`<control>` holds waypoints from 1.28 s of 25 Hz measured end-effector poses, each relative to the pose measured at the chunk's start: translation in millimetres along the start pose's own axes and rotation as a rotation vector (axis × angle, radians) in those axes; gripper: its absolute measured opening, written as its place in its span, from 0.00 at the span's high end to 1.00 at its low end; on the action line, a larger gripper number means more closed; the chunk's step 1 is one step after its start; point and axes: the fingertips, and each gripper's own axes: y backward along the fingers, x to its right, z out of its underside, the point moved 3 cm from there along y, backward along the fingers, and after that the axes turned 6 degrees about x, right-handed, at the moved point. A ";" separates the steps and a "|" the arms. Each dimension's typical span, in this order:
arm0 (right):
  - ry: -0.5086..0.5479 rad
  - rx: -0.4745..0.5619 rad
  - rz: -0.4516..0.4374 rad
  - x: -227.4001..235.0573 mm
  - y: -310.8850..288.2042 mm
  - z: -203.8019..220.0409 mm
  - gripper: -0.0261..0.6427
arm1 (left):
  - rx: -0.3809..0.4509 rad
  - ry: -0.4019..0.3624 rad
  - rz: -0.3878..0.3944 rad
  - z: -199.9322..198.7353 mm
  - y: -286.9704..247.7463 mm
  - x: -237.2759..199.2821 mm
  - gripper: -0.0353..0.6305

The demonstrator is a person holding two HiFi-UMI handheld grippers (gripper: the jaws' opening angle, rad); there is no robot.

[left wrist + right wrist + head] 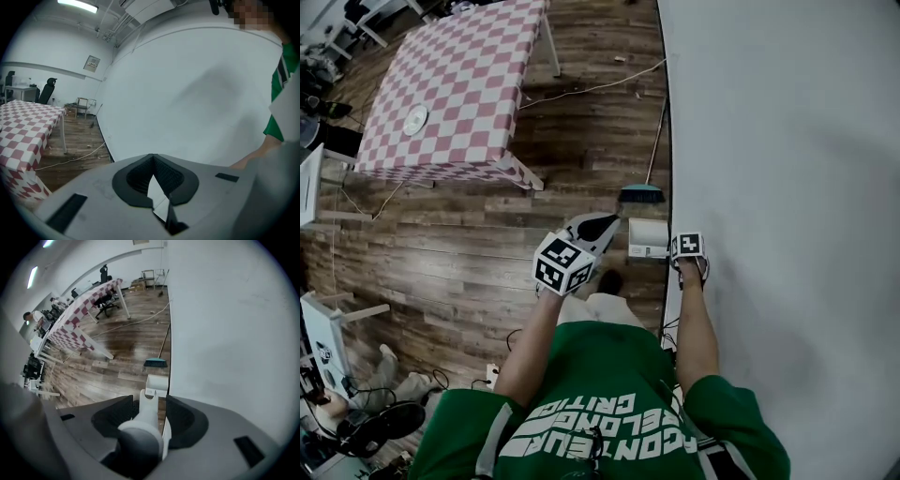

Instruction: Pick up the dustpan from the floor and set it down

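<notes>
White wall [787, 169] fills right side, meets wooden floor [469, 253]. Checkered table [459, 84] well apart, far left. Cable [591, 89] trails across floor. Broom [640, 194] along wall edge, teal head just beyond dustpan [648, 238]. Dustpan on floor at wall's foot, handle up between right gripper [149, 399] jaws, which are spread wide, pads clear of it. Left gripper [151, 157] clenched, empty.
</notes>
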 end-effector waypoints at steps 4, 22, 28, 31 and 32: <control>0.016 -0.066 0.020 -0.8 -6.2 -5.7 0.74 | -0.004 -0.004 -0.027 -2.6 7.9 -7.5 0.94; -0.033 -0.094 0.096 -13.0 -2.5 2.4 0.80 | 0.069 0.033 -0.192 -3.8 87.7 -53.4 0.94; -0.034 -0.017 0.081 -22.9 27.6 -8.5 0.80 | 0.095 0.039 -0.212 -4.7 111.1 -54.0 0.94; -0.021 0.047 0.076 -32.0 49.1 -15.3 0.80 | 0.113 0.040 -0.223 -3.1 124.6 -51.6 0.94; -0.014 0.073 0.074 -35.3 56.9 -19.5 0.80 | 0.122 0.038 -0.227 -3.2 129.1 -51.5 0.94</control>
